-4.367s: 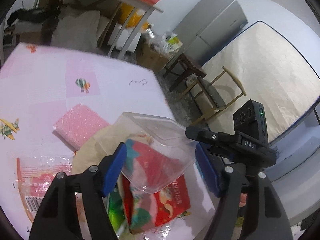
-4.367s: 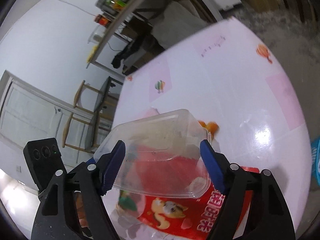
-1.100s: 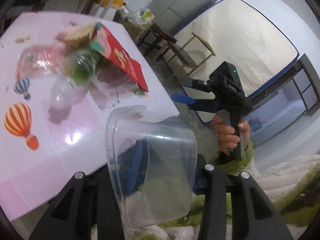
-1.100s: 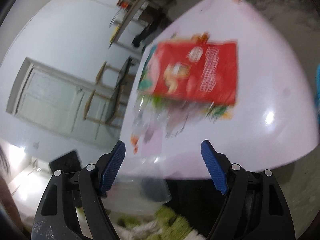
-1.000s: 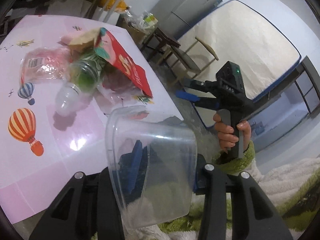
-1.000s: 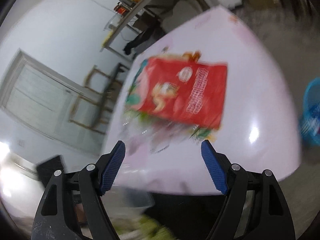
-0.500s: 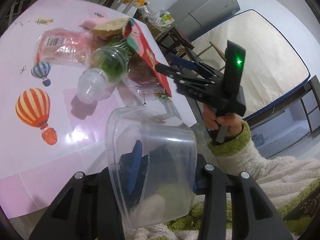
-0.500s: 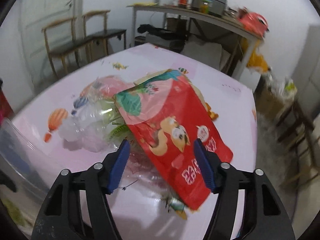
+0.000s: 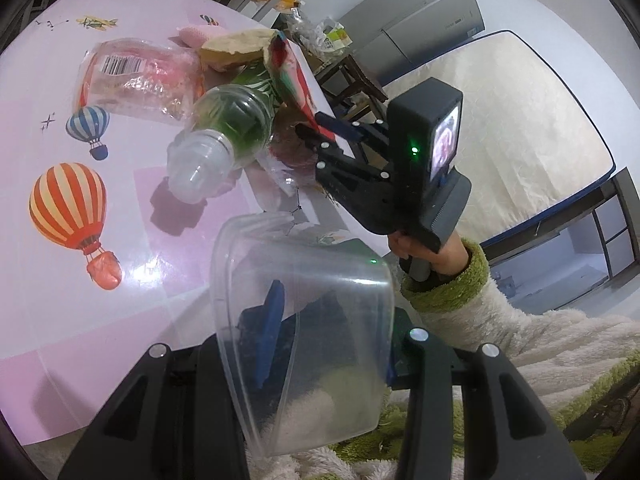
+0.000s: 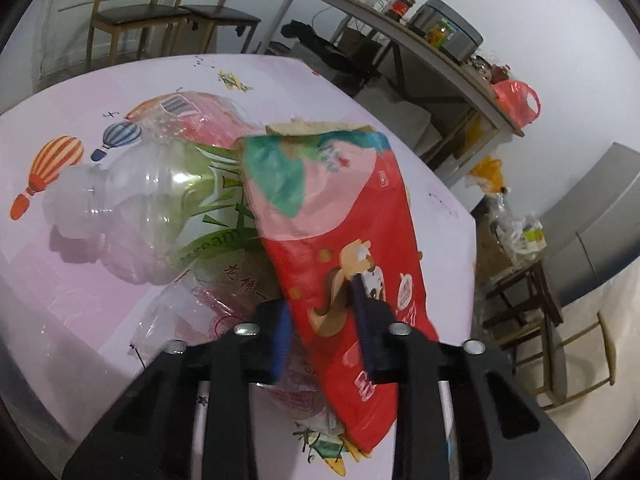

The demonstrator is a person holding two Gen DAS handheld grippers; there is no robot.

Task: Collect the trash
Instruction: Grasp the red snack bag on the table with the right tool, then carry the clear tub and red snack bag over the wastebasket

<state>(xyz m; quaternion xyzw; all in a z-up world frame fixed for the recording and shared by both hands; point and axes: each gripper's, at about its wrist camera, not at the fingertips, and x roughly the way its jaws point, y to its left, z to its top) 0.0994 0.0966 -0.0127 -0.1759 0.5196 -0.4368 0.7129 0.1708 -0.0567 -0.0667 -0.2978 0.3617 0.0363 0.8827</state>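
Observation:
My left gripper (image 9: 332,344) is shut on a clear plastic container (image 9: 304,328) and holds it at the near edge of the pink table (image 9: 48,288). My right gripper (image 10: 320,312) is closing around a red snack bag (image 10: 340,240); its fingers (image 10: 370,316) stand on both sides of the bag with a narrow gap. It also shows in the left wrist view (image 9: 320,128), reaching into the trash pile. A clear bottle with a green label (image 10: 152,216) lies under the bag. A crumpled clear wrapper with pink print (image 9: 140,76) lies behind it.
A long shelf table (image 10: 420,40) with jars and a red plastic bag (image 10: 516,100) stands behind. Wooden chairs (image 10: 160,8) stand at the far left. A grey cabinet (image 9: 420,20) and a mattress (image 9: 520,120) stand to the right, off the table.
My right gripper has moved in over the pile and narrowed its jaws around the red snack bag. My left gripper still holds the clear container, hardly moved.

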